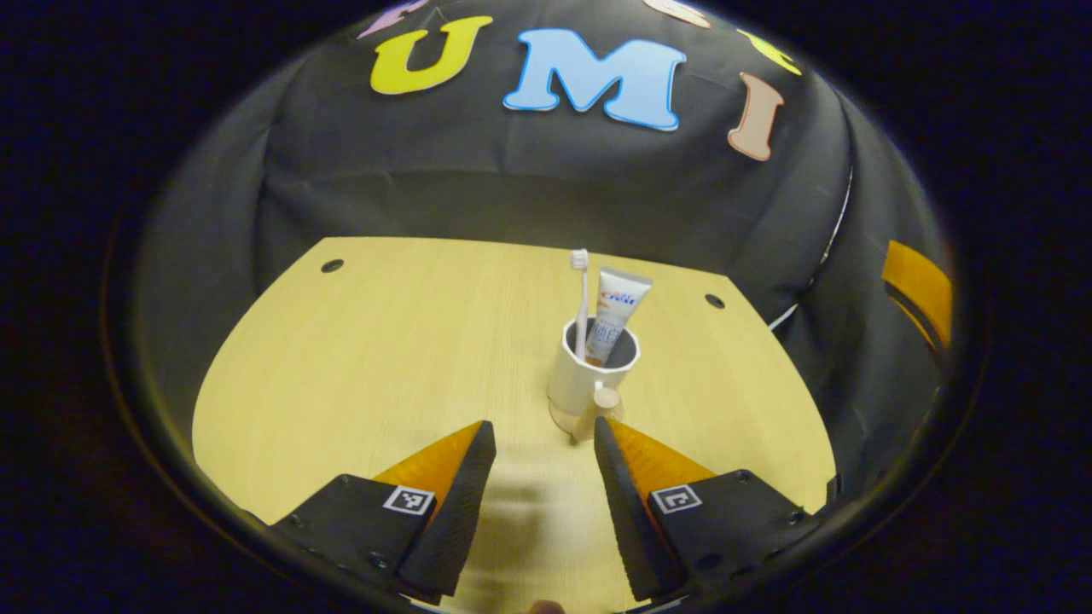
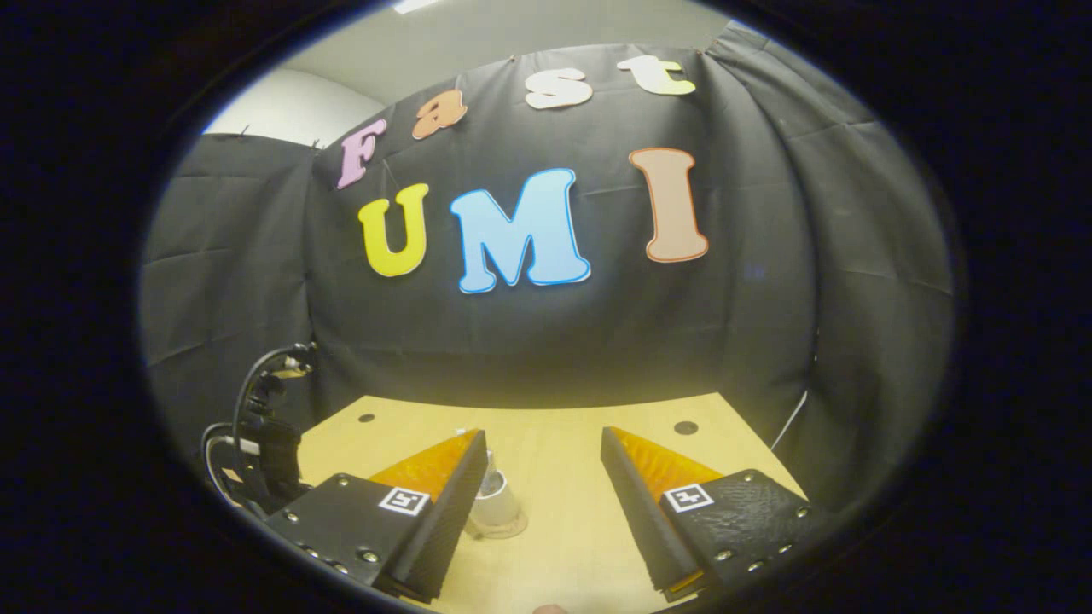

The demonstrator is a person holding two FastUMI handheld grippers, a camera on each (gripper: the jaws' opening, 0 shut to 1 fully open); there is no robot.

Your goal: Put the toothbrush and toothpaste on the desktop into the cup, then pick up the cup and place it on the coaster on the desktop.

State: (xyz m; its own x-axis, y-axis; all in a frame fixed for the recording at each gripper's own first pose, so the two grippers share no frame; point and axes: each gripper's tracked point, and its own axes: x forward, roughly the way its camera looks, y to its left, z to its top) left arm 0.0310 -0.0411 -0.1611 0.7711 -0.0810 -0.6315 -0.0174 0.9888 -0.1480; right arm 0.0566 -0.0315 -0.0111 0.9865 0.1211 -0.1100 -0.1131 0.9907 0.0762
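My left gripper (image 1: 542,465) hangs wide open and empty just short of the cup (image 1: 589,375), which stands ahead and a little to the right of its fingers. The toothbrush (image 1: 581,298) and toothpaste (image 1: 616,315) stand upright inside it, and the cup appears to sit on the coaster (image 1: 565,419), so the task looks nearly done. My right gripper (image 2: 542,486) is also wide open, holding nothing, the cup (image 2: 496,507) just beside its left finger. The risk I see: that finger swinging sideways could clip the cup and tip it off.
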